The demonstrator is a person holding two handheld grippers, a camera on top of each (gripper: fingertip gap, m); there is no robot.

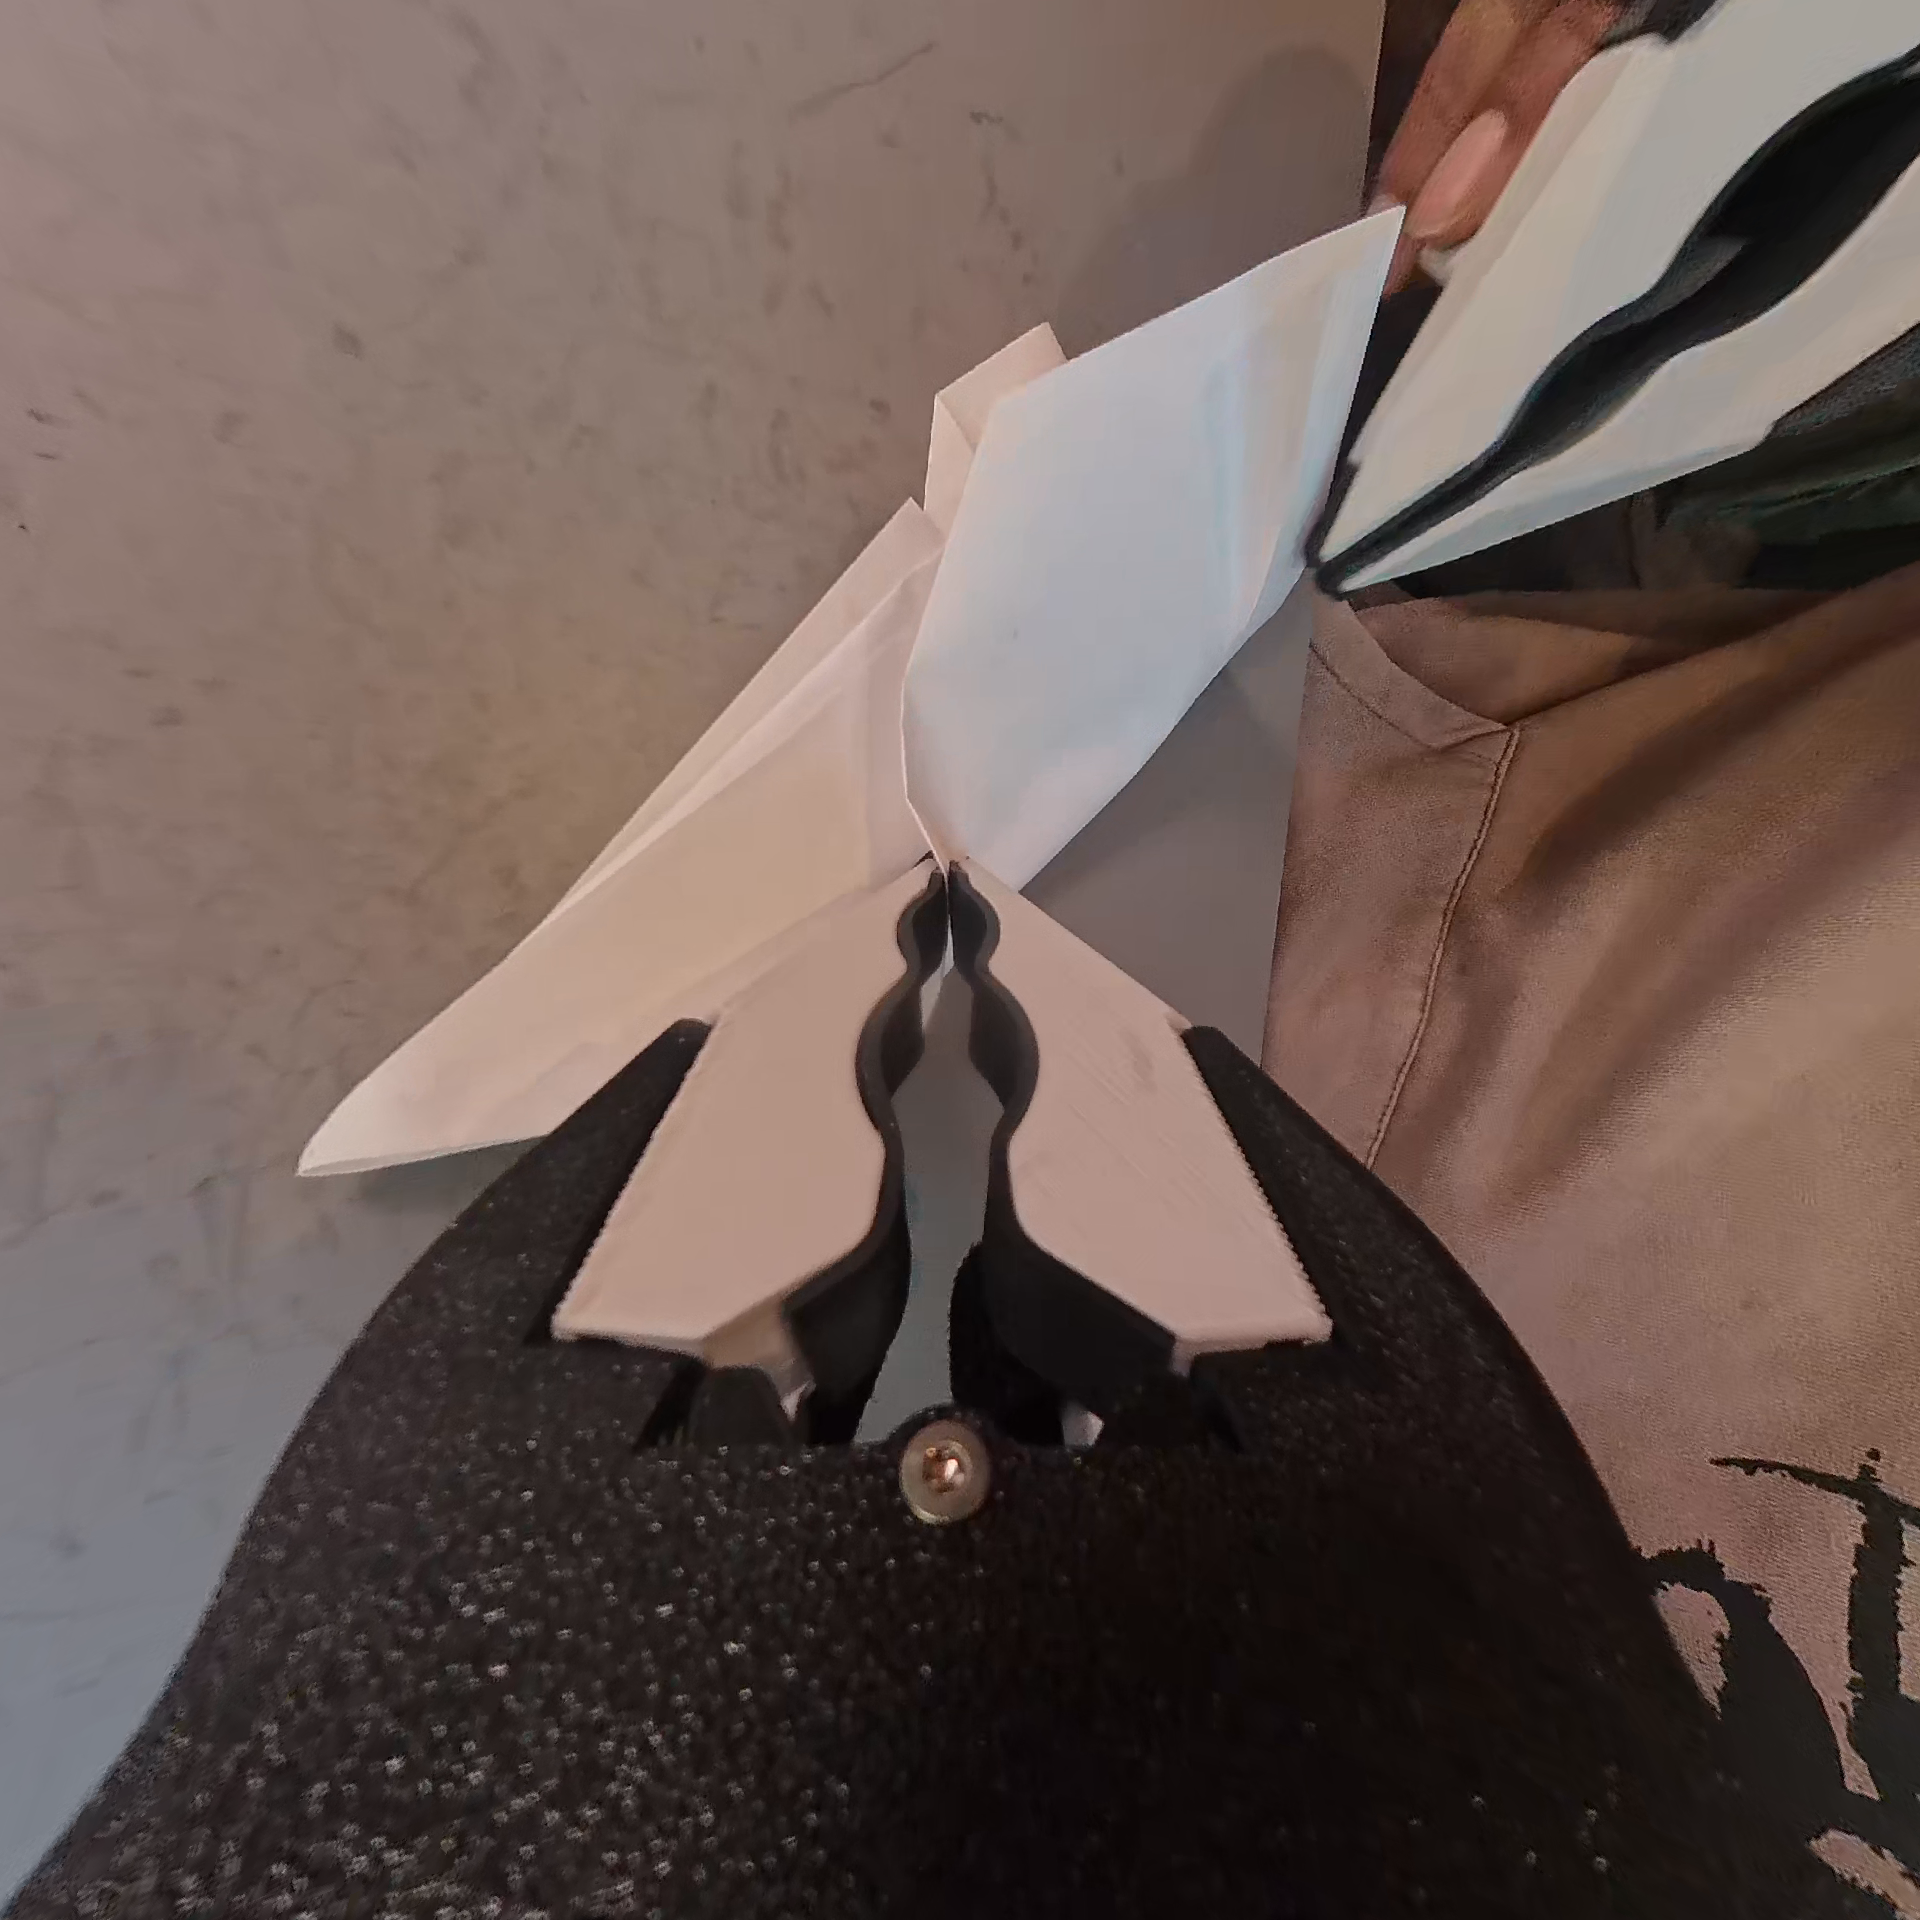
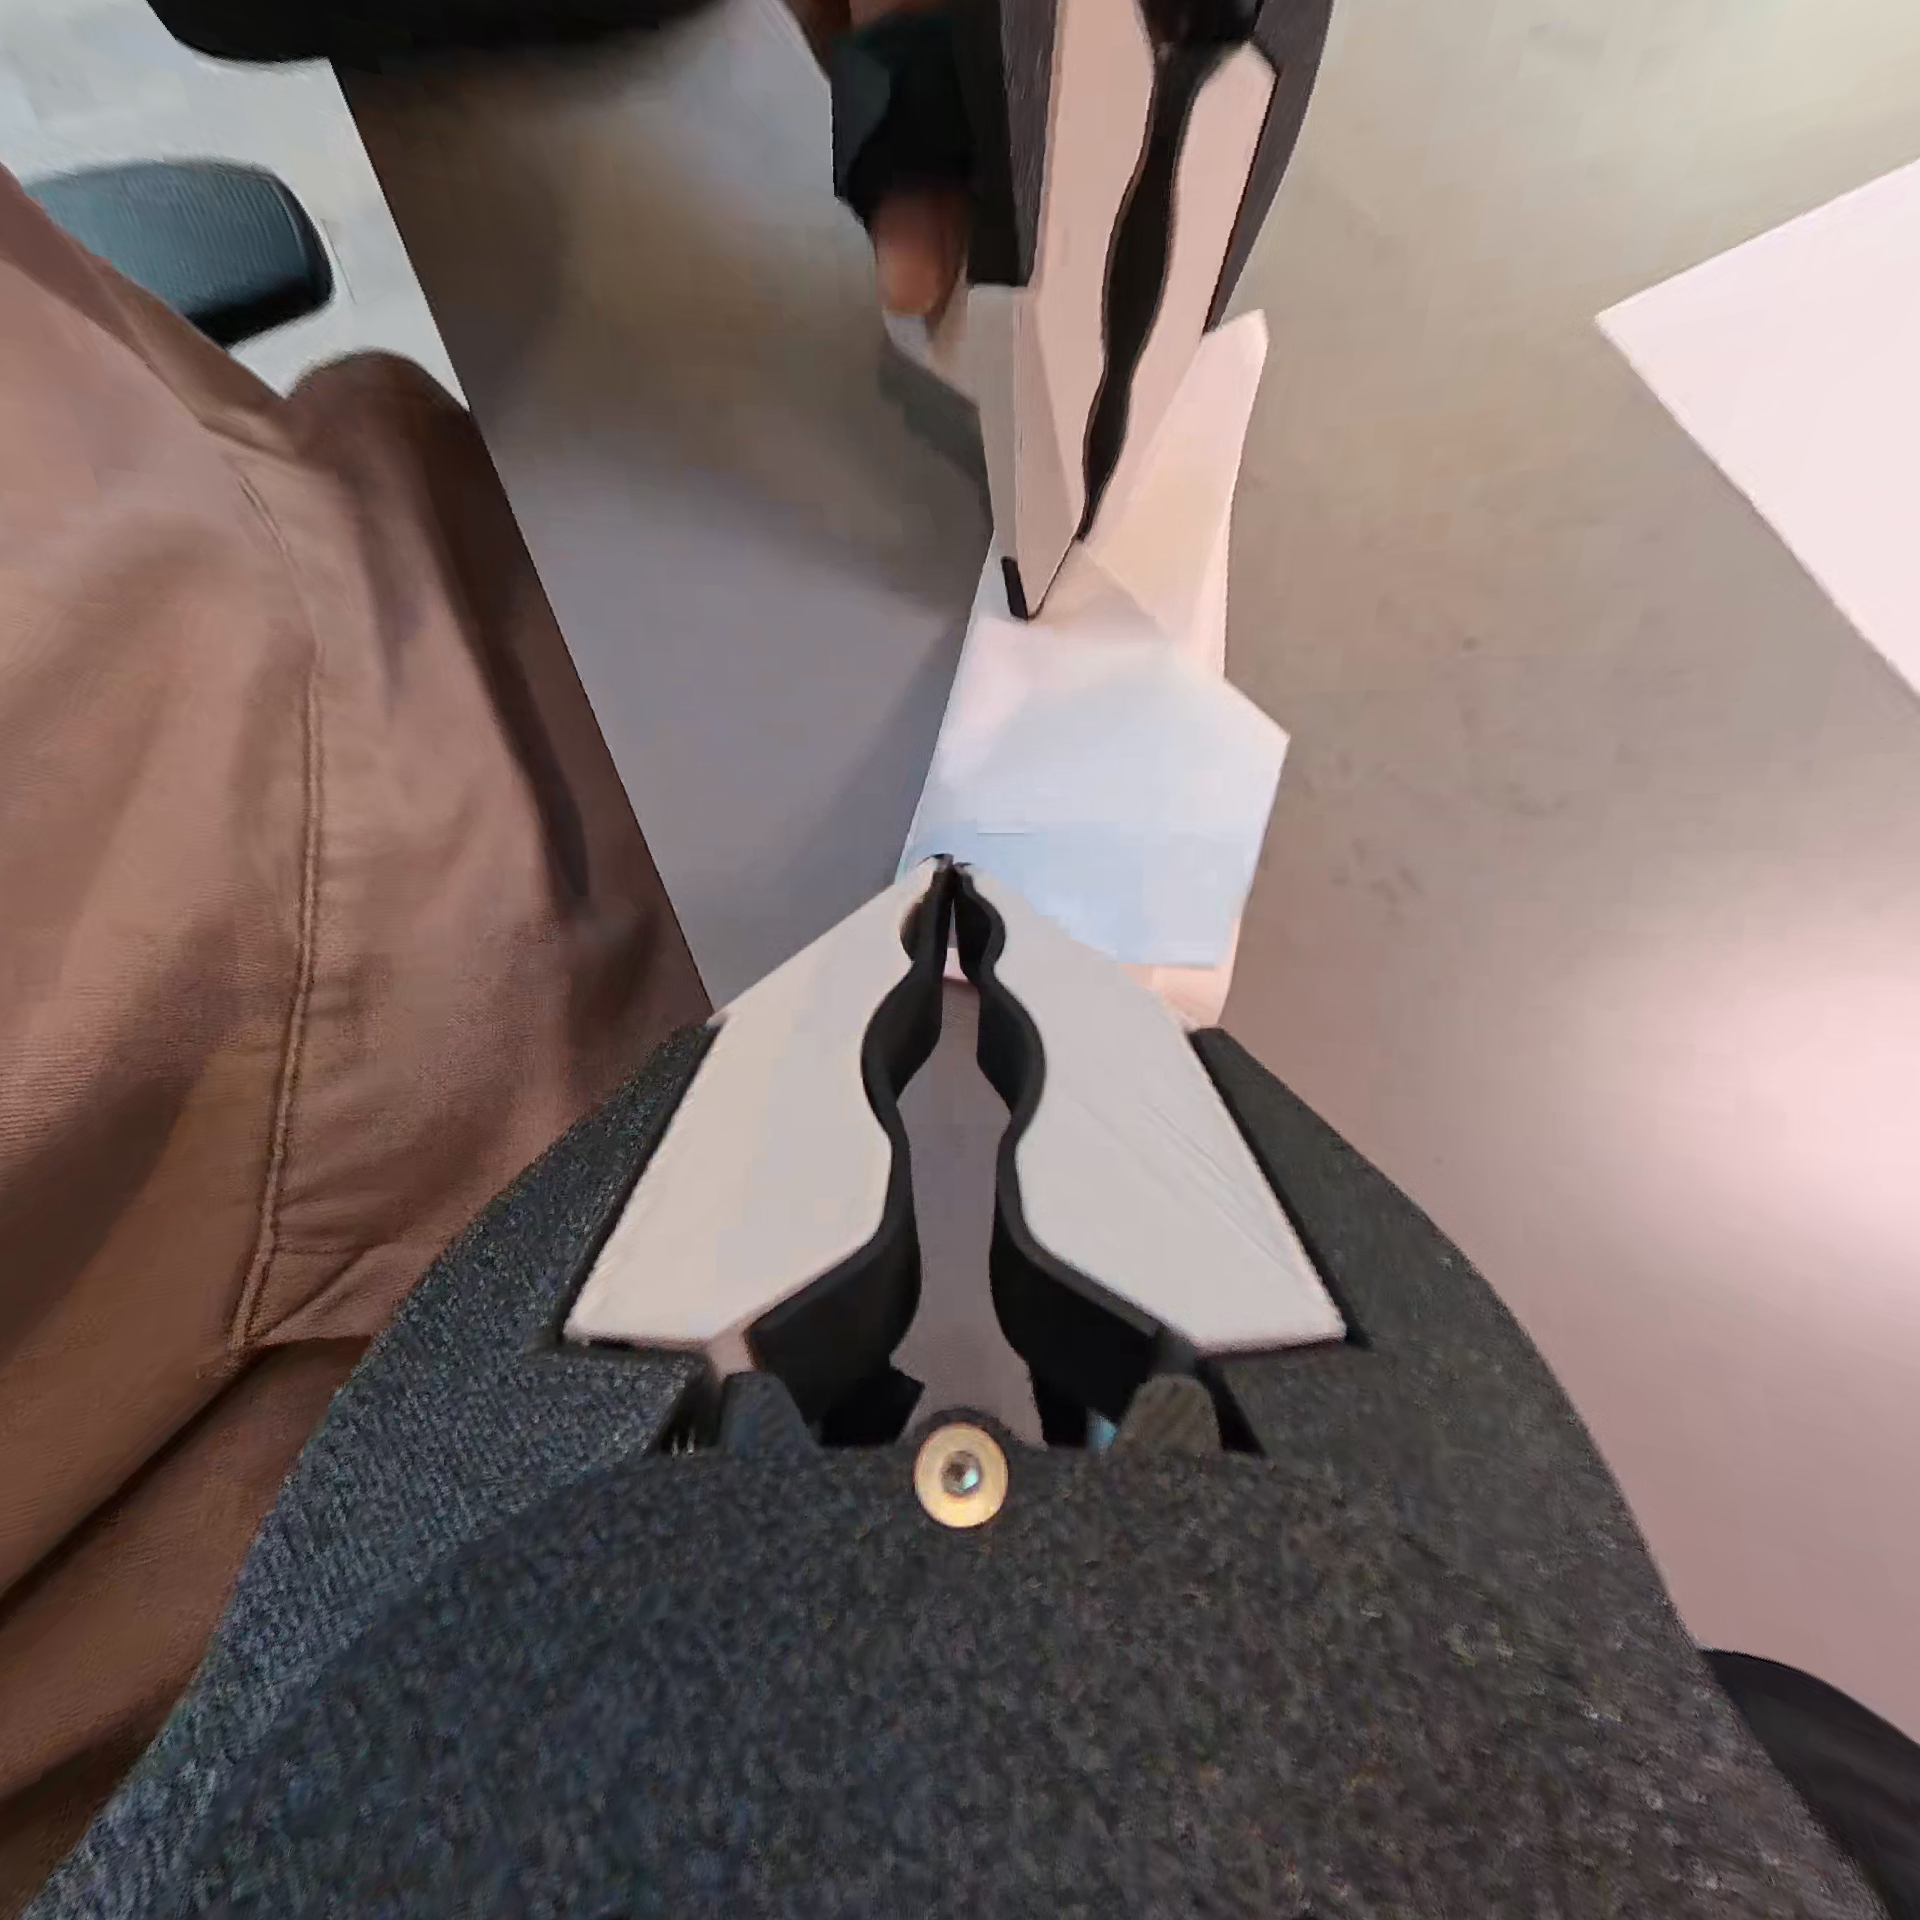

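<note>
A folded white paper [image 1: 1091, 613] with several creases and flaps is held in the air above a grey table [image 1: 364, 416]. My left gripper [image 1: 948, 873] is shut on one corner of it. My right gripper [image 2: 948, 871] is shut on the opposite corner of the same paper [image 2: 1101, 790]. In the left wrist view the right gripper [image 1: 1340, 566] shows at the upper right, its tips at the paper's edge. In the right wrist view the left gripper [image 2: 1049, 592] comes down from the top onto the paper. A lower flap [image 1: 623, 987] hangs toward the table.
A person in a brown shirt [image 1: 1621, 1039] is close at the table's edge; the shirt also shows in the right wrist view [image 2: 260, 831]. A flat white sheet [image 2: 1808, 416] lies on the table [image 2: 1507, 831] at the right. A dark chair [image 2: 187, 249] stands beyond. The grippers' ends are close to 8 centimetres from one another.
</note>
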